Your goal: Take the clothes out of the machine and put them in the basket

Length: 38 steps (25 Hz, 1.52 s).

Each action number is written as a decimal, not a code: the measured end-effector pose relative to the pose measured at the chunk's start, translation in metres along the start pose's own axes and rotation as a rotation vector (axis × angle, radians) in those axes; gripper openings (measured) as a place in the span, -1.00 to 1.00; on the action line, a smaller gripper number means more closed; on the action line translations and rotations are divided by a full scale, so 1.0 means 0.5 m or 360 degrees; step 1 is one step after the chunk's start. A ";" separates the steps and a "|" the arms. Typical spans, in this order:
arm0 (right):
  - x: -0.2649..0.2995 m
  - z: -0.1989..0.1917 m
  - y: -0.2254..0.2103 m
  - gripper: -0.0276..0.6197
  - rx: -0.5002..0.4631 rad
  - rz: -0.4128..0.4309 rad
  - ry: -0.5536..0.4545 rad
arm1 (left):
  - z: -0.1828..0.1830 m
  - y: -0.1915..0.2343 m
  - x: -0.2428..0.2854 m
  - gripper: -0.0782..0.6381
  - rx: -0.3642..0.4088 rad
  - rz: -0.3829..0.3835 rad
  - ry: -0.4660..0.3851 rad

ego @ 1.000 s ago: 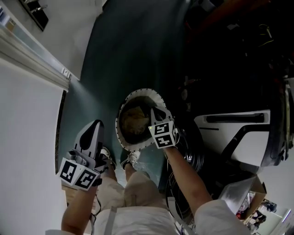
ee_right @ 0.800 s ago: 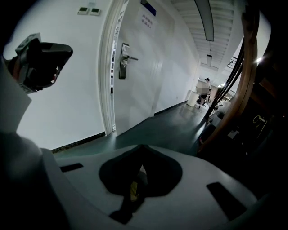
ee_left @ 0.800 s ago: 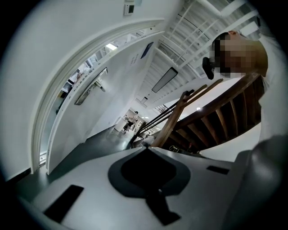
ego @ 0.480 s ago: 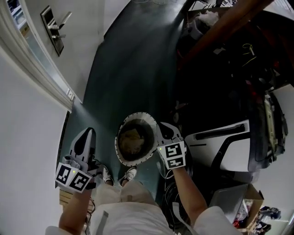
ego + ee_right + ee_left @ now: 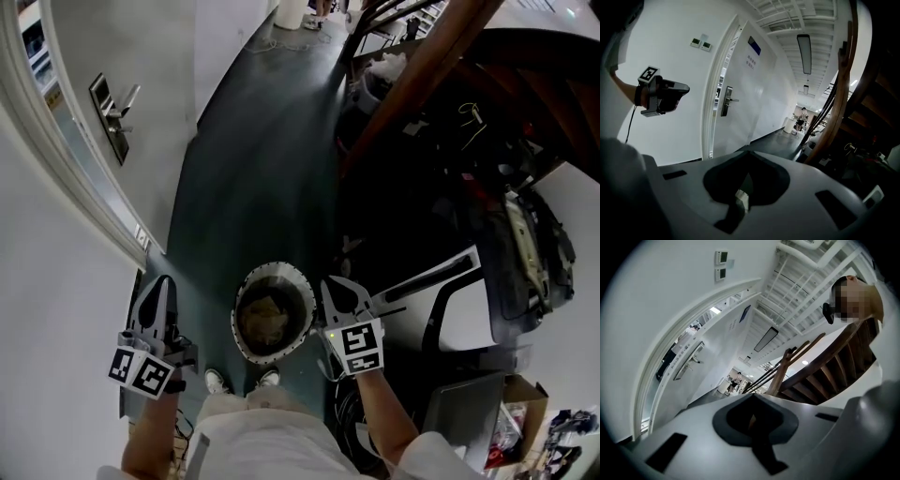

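A round basket [image 5: 242, 302] with a white rim stands on the dark floor below me, holding a yellowish heap of clothes [image 5: 267, 317]. My left gripper [image 5: 161, 286] hangs to the left of it, shut and empty, high above the floor. My right gripper [image 5: 336, 284] is raised beside the basket's right rim, also shut with nothing in it. The white machine [image 5: 459, 305] with its dark front sits to the right. In the left gripper view the jaws [image 5: 752, 420] meet; in the right gripper view the jaws [image 5: 745, 183] meet too, and the left gripper [image 5: 663, 96] shows at the left.
A white door with a lever handle [image 5: 114, 112] lines the left wall. A wooden staircase [image 5: 427, 61] and dark clutter rise at the right. The dark corridor floor [image 5: 262, 141] runs ahead. A cardboard box [image 5: 525, 398] sits at the lower right.
Both grippers have risen, away from the basket, which now looks smaller and farther below. The right gripper left the basket's rim. More of the corridor and door has come into view.
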State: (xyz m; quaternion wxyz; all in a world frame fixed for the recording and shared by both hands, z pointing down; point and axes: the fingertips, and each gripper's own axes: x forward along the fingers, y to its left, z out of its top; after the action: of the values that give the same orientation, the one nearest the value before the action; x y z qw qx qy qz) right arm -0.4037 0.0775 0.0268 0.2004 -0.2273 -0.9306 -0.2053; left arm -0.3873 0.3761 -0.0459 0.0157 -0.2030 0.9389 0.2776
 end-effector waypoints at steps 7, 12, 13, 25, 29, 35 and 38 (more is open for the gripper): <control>-0.115 0.009 -0.048 -0.87 0.0060 -0.0196 -0.0017 | 0.047 -0.026 -0.025 -0.75 0.0043 0.0006 -0.0059; -0.183 0.023 -0.072 -0.87 0.0108 -0.0316 -0.0067 | 0.087 -0.022 -0.046 -0.75 0.0071 0.0047 -0.0126; -0.196 0.026 -0.079 -0.87 0.0125 -0.0338 -0.0080 | 0.089 -0.022 -0.050 -0.75 0.0081 0.0050 -0.0126; -0.263 0.012 -0.114 -0.87 0.0171 -0.0471 -0.0105 | 0.090 -0.034 -0.065 -0.75 0.0113 0.0054 -0.0125; -0.268 0.004 -0.112 -0.87 0.0173 -0.0475 -0.0100 | 0.084 -0.036 -0.069 -0.75 0.0106 0.0060 -0.0119; -0.267 0.009 -0.106 -0.87 0.0172 -0.0461 -0.0119 | 0.076 -0.042 -0.072 -0.75 0.0101 0.0058 -0.0103; -0.269 0.012 -0.105 -0.87 0.0173 -0.0459 -0.0133 | 0.077 -0.046 -0.073 -0.75 0.0108 0.0057 -0.0104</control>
State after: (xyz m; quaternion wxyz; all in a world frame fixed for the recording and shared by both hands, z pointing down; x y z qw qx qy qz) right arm -0.3220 -0.0082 -0.0562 0.1421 -0.0886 -0.9708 -0.1718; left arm -0.3482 0.3922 -0.0849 0.0482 -0.1765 0.9502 0.2522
